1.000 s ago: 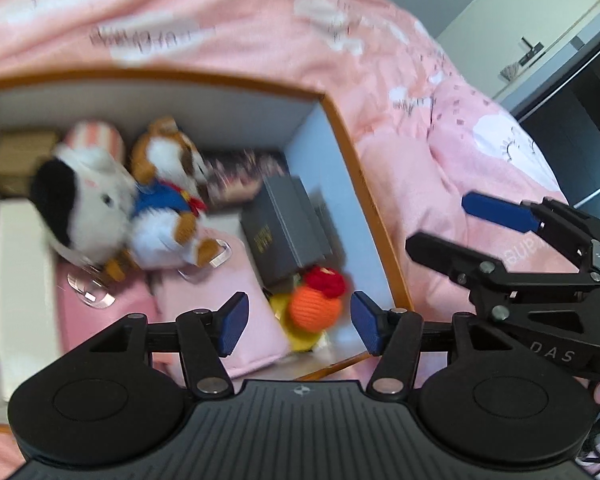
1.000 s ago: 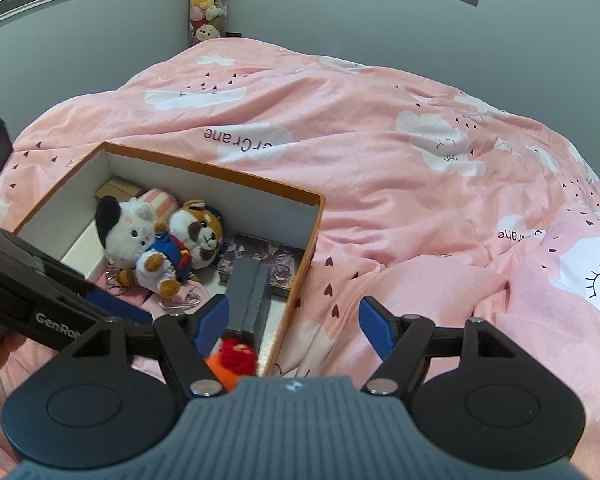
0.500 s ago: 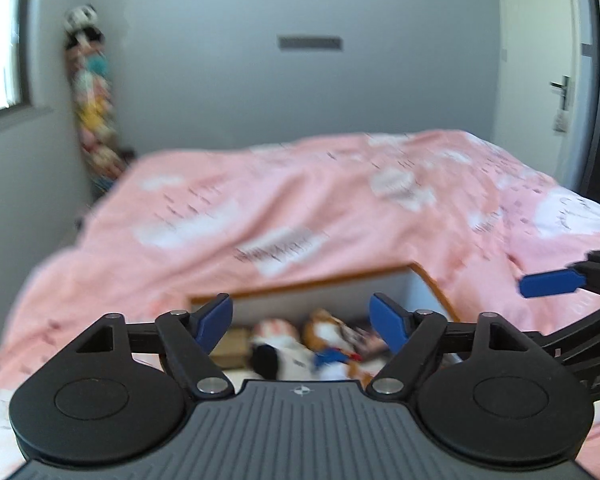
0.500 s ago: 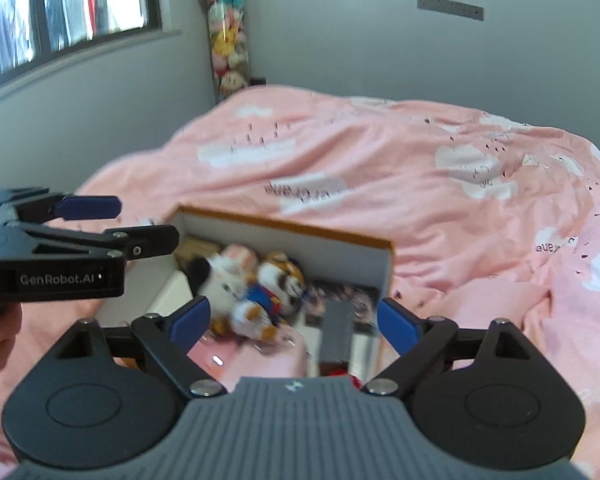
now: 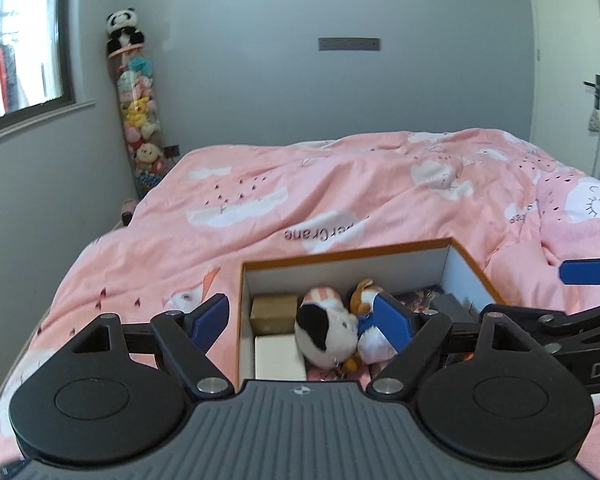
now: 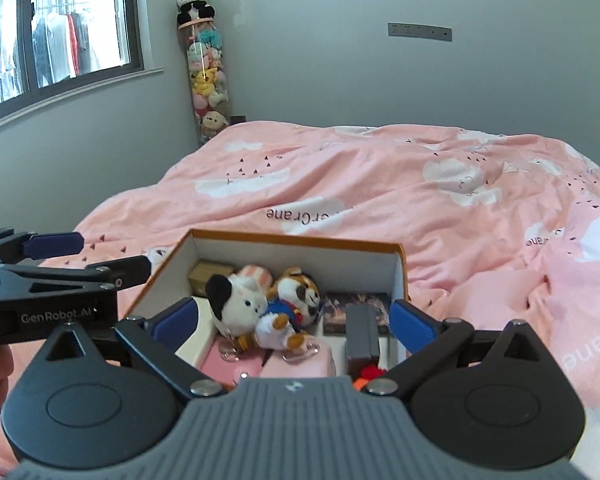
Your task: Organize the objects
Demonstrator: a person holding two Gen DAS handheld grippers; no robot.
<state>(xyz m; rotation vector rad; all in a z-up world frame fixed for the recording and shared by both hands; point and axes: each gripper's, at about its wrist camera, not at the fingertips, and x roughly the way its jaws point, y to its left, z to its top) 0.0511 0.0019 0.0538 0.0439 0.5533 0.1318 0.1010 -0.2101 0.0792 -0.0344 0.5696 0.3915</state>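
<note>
Nearest the cameras, both claws hang above the near end of an open box [image 6: 300,245] and hold nothing. The left gripper [image 5: 300,316] has its blue pads spread wide, one outside the box's left wall and one over the toys. The right gripper [image 6: 294,316] is just as wide apart, its pads framing the box's contents.

The box, orange-edged with white inner walls, rests on a pink quilt [image 6: 380,184] printed with white clouds. At its near end lie a pink case [image 6: 296,364] and, toward the right, an orange and red knitted toy [image 6: 366,374], mostly hidden behind the gripper body. A grey box [image 6: 360,334] stands just beyond the knitted toy, along the right wall, with a dark patterned book [image 6: 340,308] lying flat beside it. In the middle, a white plush with a black ear [image 6: 236,300] and a brown-and-white plush dog [image 6: 296,300] in blue lie side by side, touching. A white flat box [image 5: 278,356] sits along the left wall, and a small tan carton [image 5: 274,312] fills the far left corner.

Beyond the bed, a tall clear tube of plush toys [image 6: 206,80] stands in the room's corner, topped by a panda [image 6: 194,2]. A window [image 6: 56,28] is on the left wall.
</note>
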